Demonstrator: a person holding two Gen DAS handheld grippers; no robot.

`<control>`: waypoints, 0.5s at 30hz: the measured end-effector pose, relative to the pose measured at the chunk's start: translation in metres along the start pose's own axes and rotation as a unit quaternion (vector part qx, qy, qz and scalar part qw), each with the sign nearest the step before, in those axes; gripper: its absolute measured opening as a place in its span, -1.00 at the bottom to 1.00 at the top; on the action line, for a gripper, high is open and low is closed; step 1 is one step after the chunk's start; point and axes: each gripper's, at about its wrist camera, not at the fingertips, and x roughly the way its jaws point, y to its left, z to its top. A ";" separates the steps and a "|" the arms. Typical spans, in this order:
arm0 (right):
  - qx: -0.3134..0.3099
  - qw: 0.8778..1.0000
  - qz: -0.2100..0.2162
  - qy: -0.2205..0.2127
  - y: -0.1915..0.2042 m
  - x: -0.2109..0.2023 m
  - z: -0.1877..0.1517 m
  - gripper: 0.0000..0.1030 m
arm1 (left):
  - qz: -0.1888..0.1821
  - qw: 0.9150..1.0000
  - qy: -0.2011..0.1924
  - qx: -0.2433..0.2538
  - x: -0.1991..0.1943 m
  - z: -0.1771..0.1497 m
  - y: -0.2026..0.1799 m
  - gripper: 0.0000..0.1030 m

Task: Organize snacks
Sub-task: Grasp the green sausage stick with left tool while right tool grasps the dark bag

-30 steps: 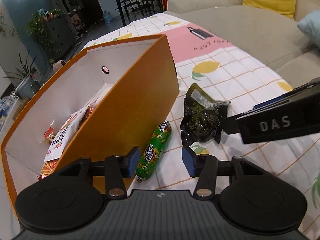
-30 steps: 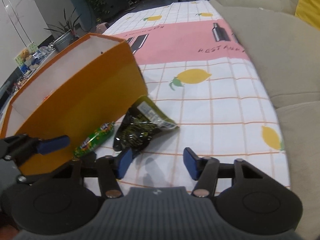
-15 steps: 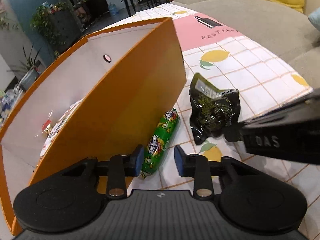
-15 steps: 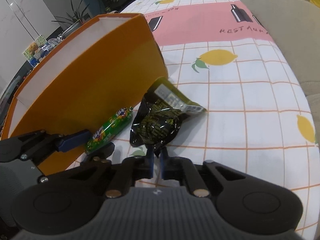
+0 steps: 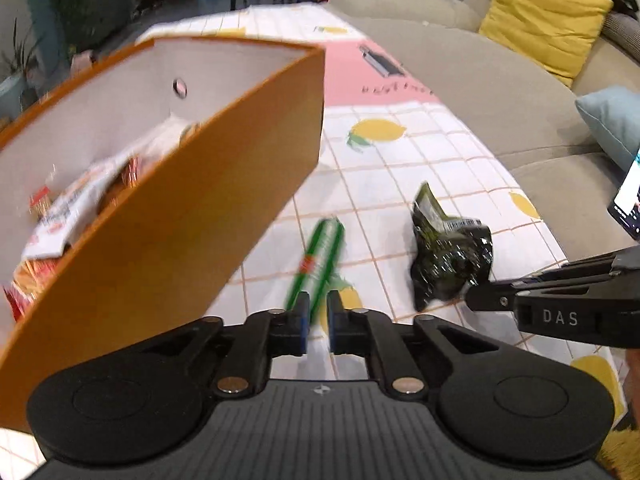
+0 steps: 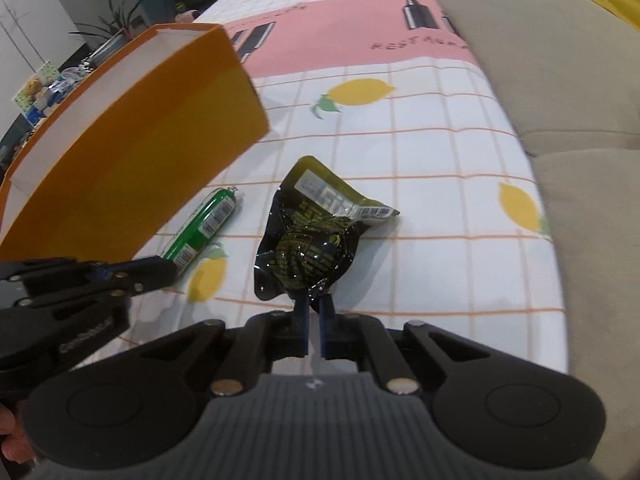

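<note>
A green sausage stick lies beside the orange box on the lemon-print cloth. My left gripper has its jaws closing tight on the stick's near end; the right wrist view shows that gripper pinching the same stick. A crumpled dark green snack pouch sits right of it, and my right gripper is shut on its near edge. In the left wrist view the right gripper comes in from the right to the pouch.
The orange box is white inside and holds several snack packets. A beige sofa with a yellow cushion and a blue one borders the table on the right. A lit phone screen shows at the right edge.
Both grippers went from open to shut, the left on the green stick's end, the right on the pouch's edge. The stick has rolled and now shows its label side.
</note>
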 end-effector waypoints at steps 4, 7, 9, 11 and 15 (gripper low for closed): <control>0.004 1.000 -0.014 0.008 -0.005 -0.003 -0.003 -0.83 | 0.003 1.000 -0.022 0.016 -0.003 0.006 0.000 -0.23; 0.008 1.000 -0.017 -0.001 -0.007 -0.006 -0.001 -0.34 | 0.001 0.999 -0.015 0.031 0.003 0.011 -0.001 -0.05; 0.015 1.000 -0.017 -0.013 -0.010 -0.009 0.001 -0.29 | -0.002 0.999 -0.006 0.040 0.008 0.011 -0.004 -0.02; 0.022 0.999 -0.017 -0.027 -0.012 -0.011 0.003 -0.17 | -0.005 0.999 -0.001 0.039 0.013 0.011 -0.006 -0.02; 0.039 0.998 -0.010 -0.044 -0.012 -0.004 0.011 0.03 | -0.017 1.000 0.011 0.015 0.024 0.014 -0.004 -0.02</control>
